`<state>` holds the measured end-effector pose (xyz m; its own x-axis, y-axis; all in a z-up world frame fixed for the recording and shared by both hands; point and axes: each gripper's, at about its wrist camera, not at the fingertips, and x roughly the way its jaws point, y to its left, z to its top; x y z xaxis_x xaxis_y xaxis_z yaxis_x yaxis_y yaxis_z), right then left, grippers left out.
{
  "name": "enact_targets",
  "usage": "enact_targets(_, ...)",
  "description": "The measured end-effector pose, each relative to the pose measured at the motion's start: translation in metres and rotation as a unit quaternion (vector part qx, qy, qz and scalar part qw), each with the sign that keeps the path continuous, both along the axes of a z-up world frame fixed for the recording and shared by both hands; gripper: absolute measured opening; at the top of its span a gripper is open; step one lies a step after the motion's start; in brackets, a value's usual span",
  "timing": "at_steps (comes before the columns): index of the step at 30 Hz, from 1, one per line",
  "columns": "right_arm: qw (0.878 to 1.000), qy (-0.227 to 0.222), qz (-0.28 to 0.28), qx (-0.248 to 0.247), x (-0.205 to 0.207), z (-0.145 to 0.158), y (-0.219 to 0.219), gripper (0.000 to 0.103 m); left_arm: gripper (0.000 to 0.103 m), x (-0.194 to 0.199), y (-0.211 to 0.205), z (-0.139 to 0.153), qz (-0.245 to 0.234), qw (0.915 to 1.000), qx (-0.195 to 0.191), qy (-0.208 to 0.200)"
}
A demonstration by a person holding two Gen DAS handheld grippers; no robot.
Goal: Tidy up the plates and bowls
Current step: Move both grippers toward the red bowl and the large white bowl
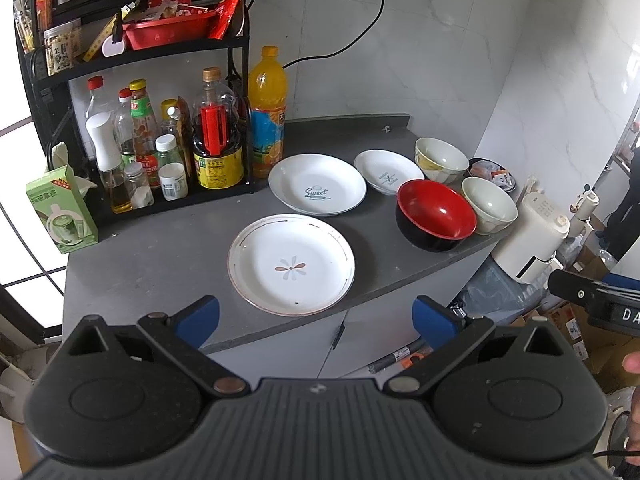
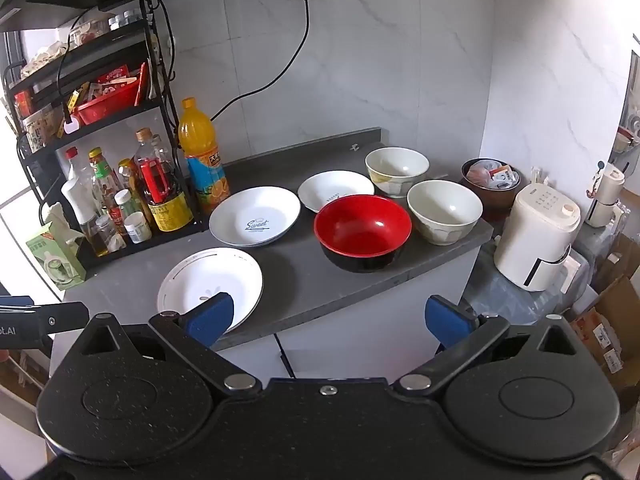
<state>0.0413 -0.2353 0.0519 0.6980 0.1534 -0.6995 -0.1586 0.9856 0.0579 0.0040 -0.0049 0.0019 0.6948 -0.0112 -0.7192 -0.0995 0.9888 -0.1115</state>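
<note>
From the left wrist, your left claw (image 1: pixel 316 318) hangs spread and empty off the counter (image 1: pixel 168 256), lined up on the flower plate (image 1: pixel 291 264). From the right wrist, your right claw (image 2: pixel 328 318) gapes too, facing the red bowl (image 2: pixel 362 232), likely for stacking.

Bare grey counter (image 2: pixel 296 276) lies open along the front edge between the flower plate (image 2: pixel 208 280) and the red bowl (image 2: pixel 362 232), while the bottle rack (image 2: pixel 120 200) walls off the left side.
</note>
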Motion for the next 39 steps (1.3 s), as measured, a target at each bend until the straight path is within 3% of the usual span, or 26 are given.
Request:
enact_targets(13,1.000,0.004,0.003,0.013,0.010,-0.004,-0.007,0.103,0.102,0.002,-0.003,-0.002,0.008,0.9998,-0.003,-0.017)
enact_targets(24,1.000,-0.010,0.008,0.005,0.022,-0.010,-0.014,0.103,0.102,0.019,-0.011,-0.006,0.012,0.9986,-0.034,0.039)
enact_targets(27,1.000,-0.010,0.010,0.005,0.028,-0.012,-0.019,0.103,0.102,0.026,-0.020,-0.007,0.015,0.9996,-0.014,0.018)
enact_targets(39,1.000,-0.002,0.010,0.015,0.066,-0.024,-0.065,0.103,0.101,0.070,-0.064,-0.012,0.029,0.9992,-0.028,0.001)
